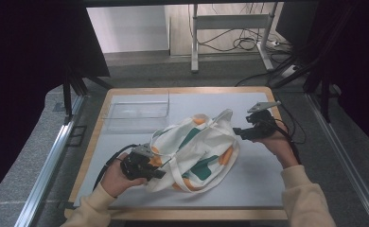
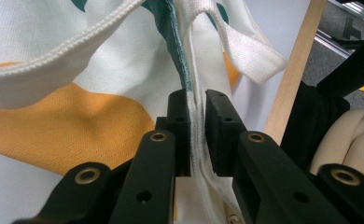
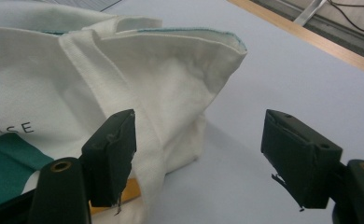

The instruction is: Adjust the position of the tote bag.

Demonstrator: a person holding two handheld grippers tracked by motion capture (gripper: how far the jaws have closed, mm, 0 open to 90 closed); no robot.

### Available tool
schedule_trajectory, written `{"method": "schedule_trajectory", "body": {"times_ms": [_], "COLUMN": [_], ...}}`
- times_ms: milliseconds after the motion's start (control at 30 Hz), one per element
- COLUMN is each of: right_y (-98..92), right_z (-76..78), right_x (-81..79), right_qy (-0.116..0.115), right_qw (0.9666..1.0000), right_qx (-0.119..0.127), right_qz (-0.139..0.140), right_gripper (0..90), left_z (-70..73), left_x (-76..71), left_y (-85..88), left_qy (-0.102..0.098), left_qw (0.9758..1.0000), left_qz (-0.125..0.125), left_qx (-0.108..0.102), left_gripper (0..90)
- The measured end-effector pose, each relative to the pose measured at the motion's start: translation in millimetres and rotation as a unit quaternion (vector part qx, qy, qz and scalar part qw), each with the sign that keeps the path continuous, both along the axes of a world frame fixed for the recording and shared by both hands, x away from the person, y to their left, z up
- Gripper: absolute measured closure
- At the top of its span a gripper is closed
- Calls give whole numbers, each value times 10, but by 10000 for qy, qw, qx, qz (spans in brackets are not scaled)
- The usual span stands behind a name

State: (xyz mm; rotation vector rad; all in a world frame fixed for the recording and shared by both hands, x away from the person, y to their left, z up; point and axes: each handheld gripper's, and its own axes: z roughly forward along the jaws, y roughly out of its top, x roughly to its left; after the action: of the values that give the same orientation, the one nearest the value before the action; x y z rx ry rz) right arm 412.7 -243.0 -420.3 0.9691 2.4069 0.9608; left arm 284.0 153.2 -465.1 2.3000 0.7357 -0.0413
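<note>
In the high view, a white cloth bag (image 1: pixel 194 153) with green and orange patches lay crumpled near the middle of a pale desk (image 1: pixel 263 182), its straps loose across the top. It looked light, soft and floppy, likely to sag and fold wherever it was not supported, so a hem, a seam or a strap seemed the surest place to grip. A clear tray (image 1: pixel 136 112) stood well apart at the far left of the desk. The left claw (image 1: pixel 158 163) lay low at the bag's near left edge, the person's hand (image 1: pixel 116 178) wrapped around its body and the sleeve coming in from the bottom. The right claw (image 1: pixel 238 131) hung just beside the bag's far right corner, the hand (image 1: pixel 279 144) raised above the desk and the claw pointing left toward the cloth. In the left gripper view, the left claw (image 2: pixel 197 100) was clenched on a bunched white seam of the bag (image 2: pixel 77 116), the jaws close together with the fabric pinched between them. In the right gripper view, the right claw (image 3: pixel 199 140) was released, its jaws wide apart; the bag's corner (image 3: pixel 171 93) stood upright just by the left jaw, with bare desk (image 3: pixel 273 70) between the jaws, and nothing was gripped.
</note>
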Motion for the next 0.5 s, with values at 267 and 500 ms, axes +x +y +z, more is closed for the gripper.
{"method": "schedule_trajectory", "body": {"times_ms": [267,500], "right_y": [51,92], "right_z": [10,4], "right_x": [185,336], "right_qy": [108,244], "right_qw": [9997,9991], "right_qx": [-145,-257], "right_qz": [157,248], "right_gripper": [295,295], "left_z": [2,-1], "left_x": [-1,1], "left_y": [1,5], "left_qy": [4,13], "left_qw": [10000,10000], "left_qz": [11,15], "left_qx": [-2,-12], "left_gripper": [816,816]}}
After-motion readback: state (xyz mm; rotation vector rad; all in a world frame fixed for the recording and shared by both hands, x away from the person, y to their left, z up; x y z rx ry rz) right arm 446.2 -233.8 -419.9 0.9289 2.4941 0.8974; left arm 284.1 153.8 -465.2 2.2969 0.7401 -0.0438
